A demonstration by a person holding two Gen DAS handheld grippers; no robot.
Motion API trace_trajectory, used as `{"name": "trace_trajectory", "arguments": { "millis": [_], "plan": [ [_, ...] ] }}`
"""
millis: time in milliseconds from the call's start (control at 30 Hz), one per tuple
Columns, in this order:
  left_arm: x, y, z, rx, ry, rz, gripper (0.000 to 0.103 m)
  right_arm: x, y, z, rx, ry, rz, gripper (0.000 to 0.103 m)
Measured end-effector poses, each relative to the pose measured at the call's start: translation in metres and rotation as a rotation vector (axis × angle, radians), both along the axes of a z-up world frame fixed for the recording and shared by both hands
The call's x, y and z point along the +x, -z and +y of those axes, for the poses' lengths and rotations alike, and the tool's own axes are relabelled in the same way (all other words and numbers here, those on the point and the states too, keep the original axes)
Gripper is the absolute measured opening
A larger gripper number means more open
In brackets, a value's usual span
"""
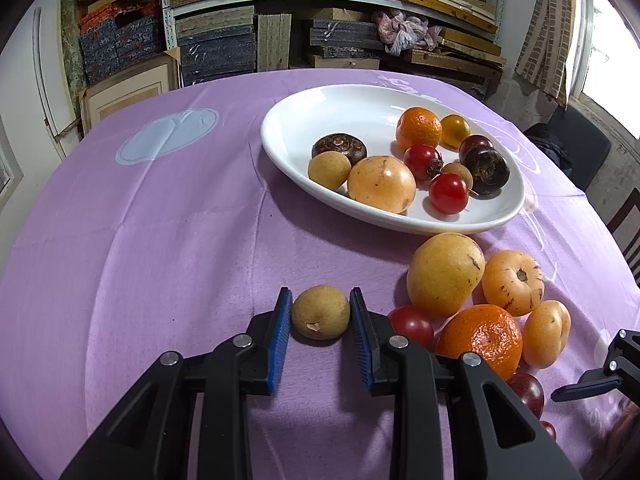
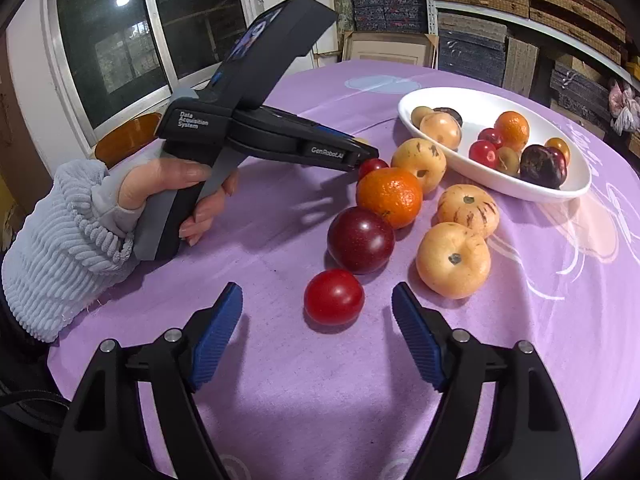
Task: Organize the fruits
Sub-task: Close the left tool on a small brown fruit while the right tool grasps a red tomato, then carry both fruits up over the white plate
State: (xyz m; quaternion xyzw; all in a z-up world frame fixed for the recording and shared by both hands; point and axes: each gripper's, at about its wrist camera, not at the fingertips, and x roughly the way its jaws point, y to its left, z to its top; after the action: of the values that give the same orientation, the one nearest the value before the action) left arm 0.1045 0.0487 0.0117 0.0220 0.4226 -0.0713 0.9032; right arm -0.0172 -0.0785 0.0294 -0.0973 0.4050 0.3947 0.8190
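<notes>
In the left wrist view my left gripper point(image 1: 320, 300) sits low on the purple cloth with its blue pads on both sides of a small tan round fruit point(image 1: 320, 312); the pads look touching or nearly touching it. A white oval plate point(image 1: 296, 136) beyond holds several fruits. Loose fruits lie to the right: a yellow fruit point(image 1: 444, 274), an orange mandarin point(image 1: 480, 338), a red tomato point(image 1: 412, 324). In the right wrist view my right gripper point(image 2: 318, 300) is open around a red tomato point(image 2: 334, 297) without touching it. A dark plum point(image 2: 361, 239) and mandarin point(image 2: 389, 196) lie beyond.
The left gripper's body and the hand holding it point(image 2: 248, 128) cross the left of the right wrist view. The plate point(image 2: 576, 190) stands at the far right there. Shelves of stacked boxes point(image 1: 224, 40) stand behind the table. A chair point(image 1: 576, 152) stands at the right edge.
</notes>
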Motion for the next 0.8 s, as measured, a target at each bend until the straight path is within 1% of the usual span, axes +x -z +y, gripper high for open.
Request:
{"name": "trace_trajectory", "arguments": {
  "millis": [167, 200, 233, 367, 467, 500, 633, 800],
  "plan": [
    [0.0, 0.0, -0.004, 0.031, -0.002, -0.004, 0.03, 0.009, 0.005, -0.001, -0.014, 0.034, 0.044, 0.057],
    [-0.001, 0.001, -0.006, 0.039, -0.004, -0.006, 0.03, 0.009, 0.005, -0.001, -0.019, 0.036, 0.045, 0.053],
    [-0.001, 0.001, -0.007, 0.046, -0.005, -0.007, 0.03, 0.01, 0.006, 0.0, -0.022, 0.039, 0.042, 0.051],
    [-0.002, 0.001, -0.008, 0.058, -0.009, -0.007, 0.03, 0.01, 0.007, 0.004, -0.042, 0.041, 0.03, 0.047],
    [-0.001, 0.001, -0.01, 0.074, -0.015, -0.005, 0.03, 0.013, 0.009, 0.007, -0.059, 0.053, 0.018, 0.034],
    [-0.001, 0.001, -0.011, 0.081, -0.018, -0.005, 0.03, 0.013, 0.009, 0.008, -0.066, 0.057, 0.015, 0.032],
    [-0.002, 0.001, -0.014, 0.11, -0.028, -0.01, 0.03, 0.009, 0.01, 0.013, -0.091, 0.066, -0.014, 0.032],
    [-0.004, -0.001, -0.01, 0.1, -0.038, -0.021, 0.03, 0.007, -0.002, 0.004, -0.043, 0.076, -0.061, 0.032]
  ]
}}
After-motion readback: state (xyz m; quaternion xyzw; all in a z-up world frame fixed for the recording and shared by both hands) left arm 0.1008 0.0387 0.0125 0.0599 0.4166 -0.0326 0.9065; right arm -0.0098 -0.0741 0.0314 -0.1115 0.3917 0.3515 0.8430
